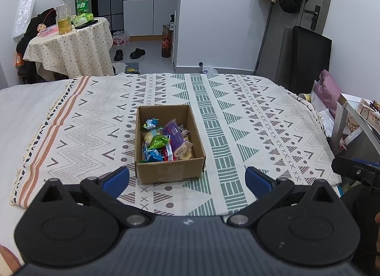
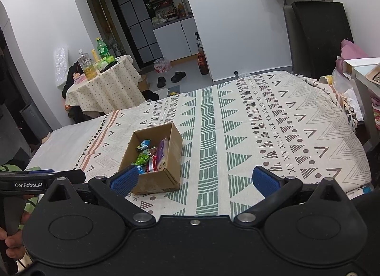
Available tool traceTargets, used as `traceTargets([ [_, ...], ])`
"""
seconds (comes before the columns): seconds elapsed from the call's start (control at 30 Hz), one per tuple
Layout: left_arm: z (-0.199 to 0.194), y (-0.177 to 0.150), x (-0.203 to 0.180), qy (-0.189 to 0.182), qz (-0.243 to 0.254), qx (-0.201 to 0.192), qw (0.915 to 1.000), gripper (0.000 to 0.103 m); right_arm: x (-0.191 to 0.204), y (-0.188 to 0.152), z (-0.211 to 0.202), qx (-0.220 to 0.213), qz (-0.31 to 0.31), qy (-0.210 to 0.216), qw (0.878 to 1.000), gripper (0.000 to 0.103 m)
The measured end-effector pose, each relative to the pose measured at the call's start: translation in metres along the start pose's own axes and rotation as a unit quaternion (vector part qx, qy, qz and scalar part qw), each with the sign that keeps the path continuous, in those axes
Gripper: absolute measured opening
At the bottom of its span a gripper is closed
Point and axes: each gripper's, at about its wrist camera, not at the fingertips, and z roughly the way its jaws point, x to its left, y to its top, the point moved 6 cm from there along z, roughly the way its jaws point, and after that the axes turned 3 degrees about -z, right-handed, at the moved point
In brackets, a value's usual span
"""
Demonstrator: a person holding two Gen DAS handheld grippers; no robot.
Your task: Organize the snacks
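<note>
nearest me, above the bed's front edge: my left gripper (image 1: 186, 181), blue pads spread wide, nothing between them; my right gripper (image 2: 193, 180), likewise spread and empty, held off to the right of the left one.
just beyond the left gripper: one open cardboard box (image 1: 167, 144) on the patterned blanket (image 1: 237, 119), holding the snacks (image 1: 163, 140) in a loose heap; purple packet (image 1: 174, 136), green wrapper (image 1: 158, 142), blue wrapper (image 1: 152, 153).
no snack visible on the blanket outside the box; sorting looks finished, or not yet begun.
risks, as i judge them: the light box may slide or tip on soft bedding if a finger catches its wall; slippery wrappers may slip from the pads; crowded packets may lift together.
far: round table (image 1: 71, 45) with bottles (image 1: 63, 15).
</note>
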Motion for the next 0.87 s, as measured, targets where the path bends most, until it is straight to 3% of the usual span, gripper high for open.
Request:
traceTargets([
  [0.87,-0.0019,0.0006,-0.0037,-0.007,0.004,0.0,1.0,0.103,0.001,-0.0003,0.0024,0.002,0.001,0.003,1.0,0.103],
])
